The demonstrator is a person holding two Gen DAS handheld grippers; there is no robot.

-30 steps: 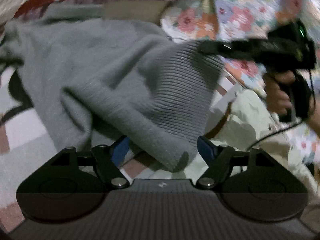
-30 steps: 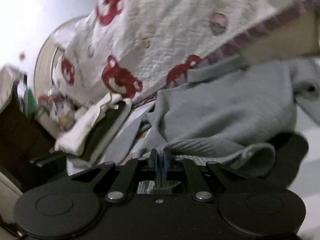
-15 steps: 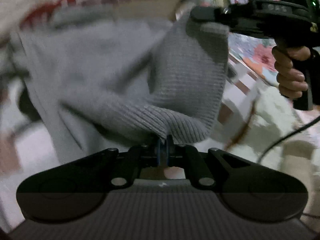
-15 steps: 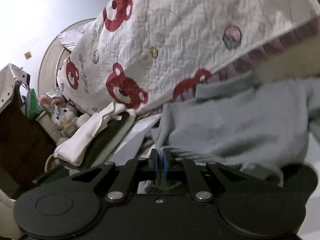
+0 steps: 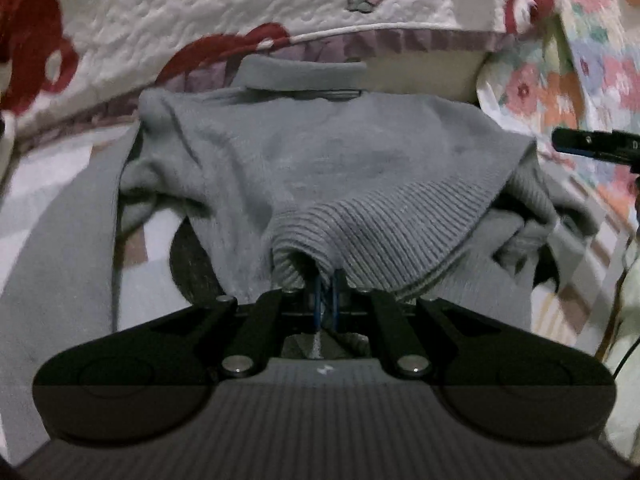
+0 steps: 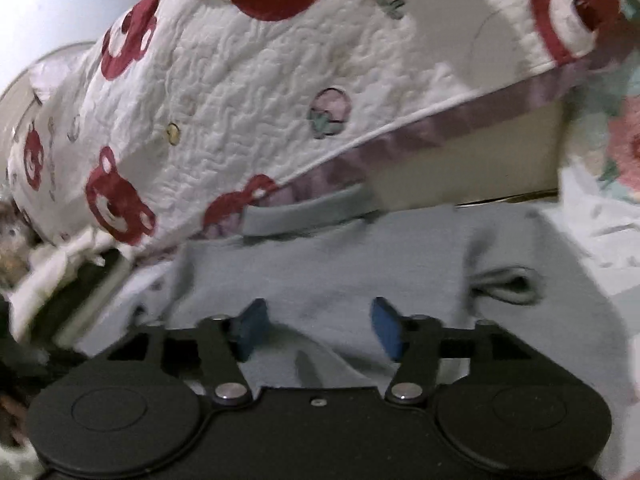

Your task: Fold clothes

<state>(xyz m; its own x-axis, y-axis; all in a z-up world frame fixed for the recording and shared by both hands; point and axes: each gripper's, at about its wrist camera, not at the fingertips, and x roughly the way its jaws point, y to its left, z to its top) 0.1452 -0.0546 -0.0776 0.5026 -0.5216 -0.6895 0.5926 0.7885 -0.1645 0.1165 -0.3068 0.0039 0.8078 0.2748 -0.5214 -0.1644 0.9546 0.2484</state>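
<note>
The left gripper (image 5: pixel 327 296) is pinching the ribbed hem of the grey sweater (image 5: pixel 320 160), which is lying on the bed beneath a bear-print quilt (image 5: pixel 240 12). Only the right view shows the right gripper (image 6: pixel 316 328) spreading wide, its jaws having just been opening over loose fabric.
</note>
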